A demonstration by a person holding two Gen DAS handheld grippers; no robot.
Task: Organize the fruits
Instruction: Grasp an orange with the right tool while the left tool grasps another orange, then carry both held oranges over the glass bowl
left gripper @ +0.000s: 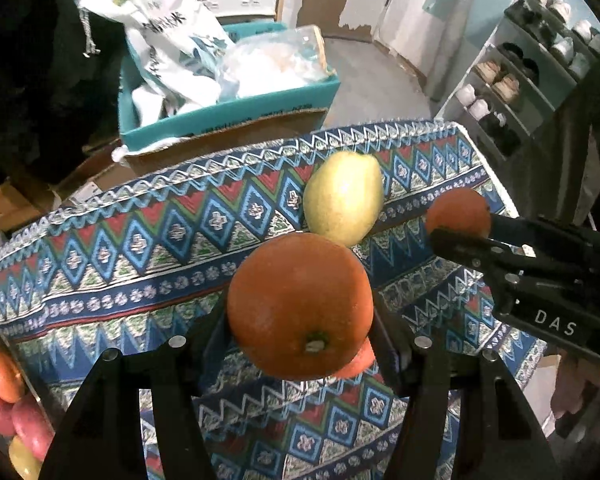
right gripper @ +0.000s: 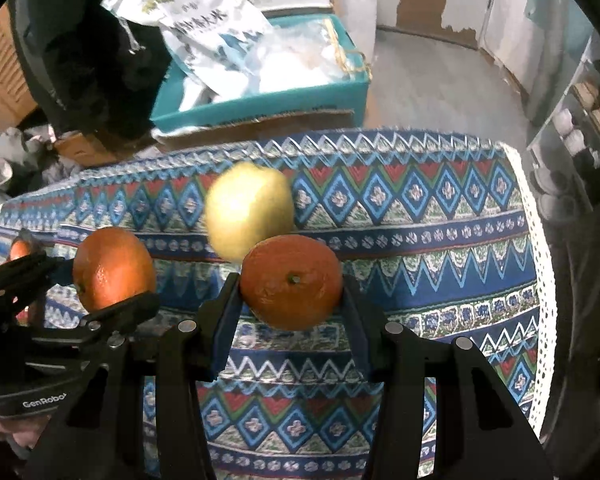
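My left gripper is shut on a large orange and holds it above the patterned tablecloth. My right gripper is shut on a smaller orange, also above the cloth. Each gripper shows in the other's view: the right one with its orange, the left one with its orange. A yellow-green pear lies on the cloth beyond both; it also shows in the right wrist view.
More fruits, orange, pink and yellow, sit at the left edge of the left wrist view. A teal box full of bags stands behind the table. A shoe rack stands at the right.
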